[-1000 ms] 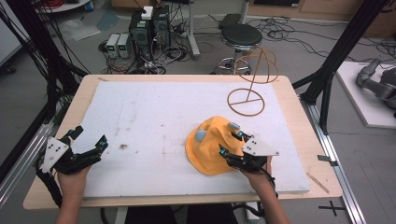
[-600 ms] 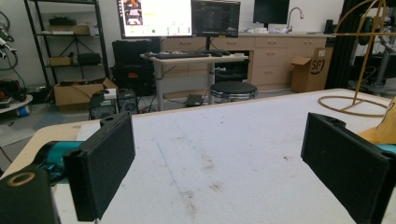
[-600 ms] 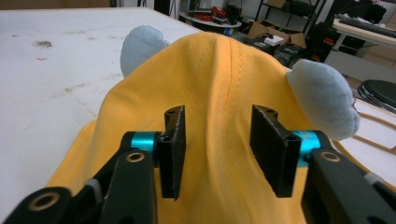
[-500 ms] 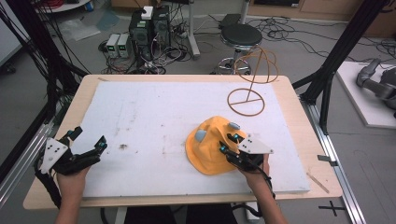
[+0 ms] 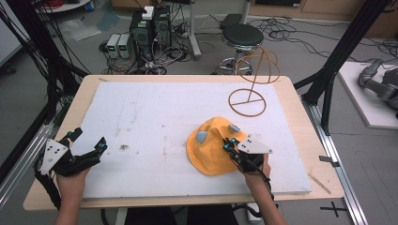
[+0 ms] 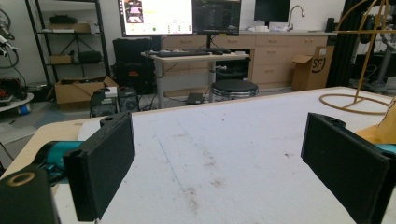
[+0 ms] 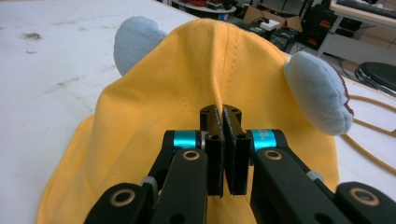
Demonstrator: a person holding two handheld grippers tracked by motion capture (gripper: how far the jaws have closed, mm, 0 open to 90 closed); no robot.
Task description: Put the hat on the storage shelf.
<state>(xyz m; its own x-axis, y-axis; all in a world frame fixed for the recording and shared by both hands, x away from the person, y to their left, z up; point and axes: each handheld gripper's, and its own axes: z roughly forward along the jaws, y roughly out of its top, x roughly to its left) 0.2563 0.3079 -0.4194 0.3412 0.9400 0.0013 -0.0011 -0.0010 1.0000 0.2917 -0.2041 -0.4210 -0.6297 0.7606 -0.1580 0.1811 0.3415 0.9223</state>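
Observation:
A yellow hat (image 5: pixel 211 147) with two grey-blue ears (image 7: pixel 317 91) lies on the white foam board (image 5: pixel 155 117), right of centre. My right gripper (image 5: pixel 228 145) is shut on a fold of the hat's fabric (image 7: pixel 219 84) at its near right side, jaws pressed together with the cloth pinched between them. My left gripper (image 5: pixel 87 140) rests at the board's near left edge, open wide, with nothing between its jaws. A thin edge of the yellow hat (image 6: pixel 380 130) shows past its right jaw. A wooden wire hat stand (image 5: pixel 251 89) rises at the board's far right.
The stand's ring base (image 6: pixel 350 102) lies on the board beyond the hat. A black stool (image 5: pixel 241 35) and electronics boxes (image 5: pixel 145 28) sit on the floor behind the table. The table's wooden rim (image 5: pixel 300 122) borders the board.
My right gripper has slid a little left onto the hat and closed on a fold of it. The left gripper has stayed put.

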